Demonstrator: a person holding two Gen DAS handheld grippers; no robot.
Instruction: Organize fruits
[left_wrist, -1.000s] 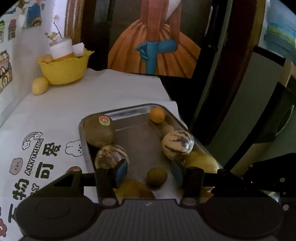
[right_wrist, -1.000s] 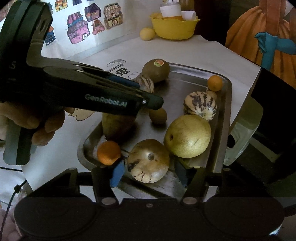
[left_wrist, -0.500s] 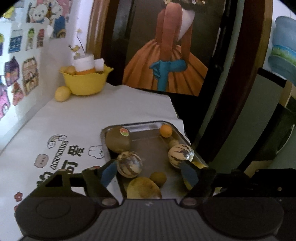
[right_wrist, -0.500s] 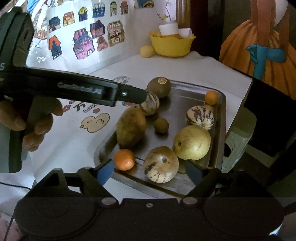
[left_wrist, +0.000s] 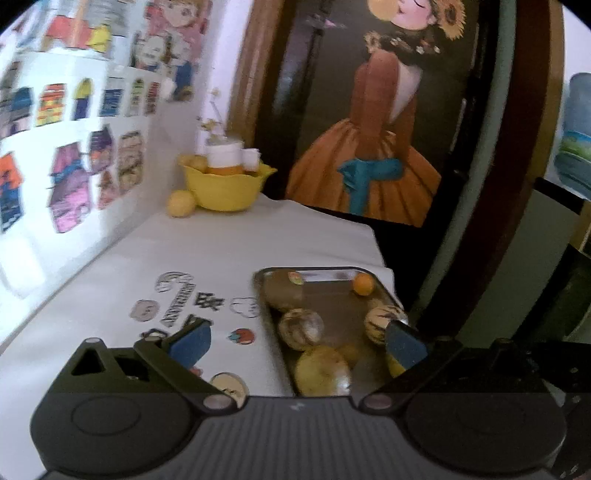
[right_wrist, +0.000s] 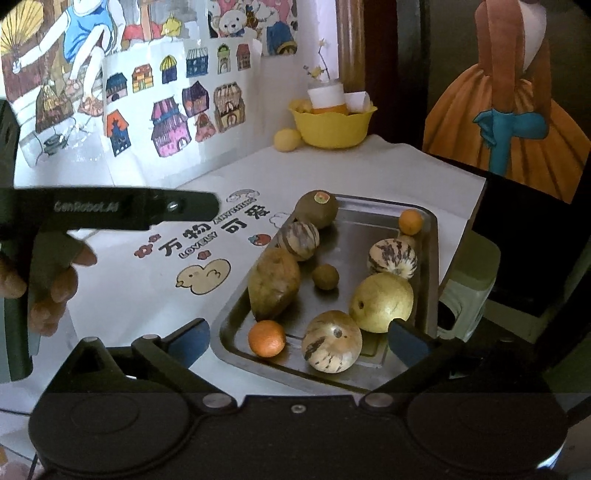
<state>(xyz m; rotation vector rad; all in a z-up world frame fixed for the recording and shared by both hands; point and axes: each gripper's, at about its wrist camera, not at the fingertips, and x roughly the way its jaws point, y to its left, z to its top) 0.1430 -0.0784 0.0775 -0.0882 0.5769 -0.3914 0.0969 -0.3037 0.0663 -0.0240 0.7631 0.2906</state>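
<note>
A steel tray (right_wrist: 431, 236) on the white cloth holds several fruits: a brown kiwi with a sticker (right_wrist: 317, 208), striped melons (right_wrist: 392, 257), a yellow pear (right_wrist: 380, 302), a brown mango (right_wrist: 273, 282), two small oranges (right_wrist: 266, 338) and a small brown fruit (right_wrist: 325, 277). The tray also shows in the left wrist view (left_wrist: 332, 272). My right gripper (right_wrist: 299, 341) is open and empty, near the tray's front edge. My left gripper (left_wrist: 297, 343) is open and empty, held back left of the tray; it shows in the right wrist view (right_wrist: 110, 210).
A yellow bowl (right_wrist: 334, 123) with a cup and fruit stands at the table's far corner, a lemon (right_wrist: 286, 139) beside it. Drawings cover the wall on the left. The table edge drops off right of the tray, by a pale green stool (right_wrist: 467, 291).
Both grippers have opened wide and pulled back and up from the tray. The left gripper has moved left, off the tray and over the cloth.
</note>
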